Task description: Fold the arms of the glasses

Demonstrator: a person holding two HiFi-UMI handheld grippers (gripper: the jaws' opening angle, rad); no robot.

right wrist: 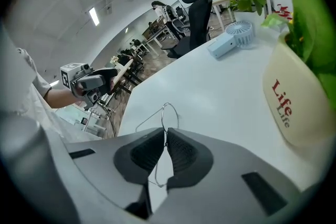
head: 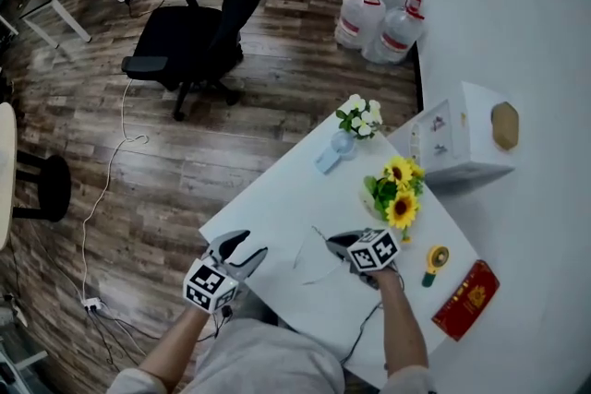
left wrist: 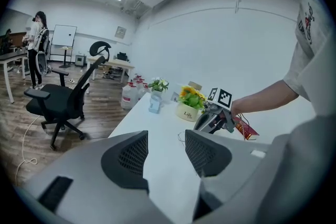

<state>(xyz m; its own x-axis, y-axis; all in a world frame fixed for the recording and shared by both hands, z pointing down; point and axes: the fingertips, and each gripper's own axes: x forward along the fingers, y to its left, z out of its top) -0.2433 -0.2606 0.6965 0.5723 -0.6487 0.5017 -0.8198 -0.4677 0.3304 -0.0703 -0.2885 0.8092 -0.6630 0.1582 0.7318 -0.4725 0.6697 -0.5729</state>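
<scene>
**Right gripper pinches the glasses, left one held wide**

The glasses (right wrist: 163, 115), a thin wire frame, lie on the white tabletop (head: 277, 198) near its front edge, just beside the sunflower pot (head: 395, 194). The right gripper (right wrist: 165, 131) points down at them with its jaws pressed together on the wire, one lens loop sticking out past the tips. The left gripper (left wrist: 165, 147) sits off at the tabletop's near left edge, jaws spread with nothing between them.
</scene>
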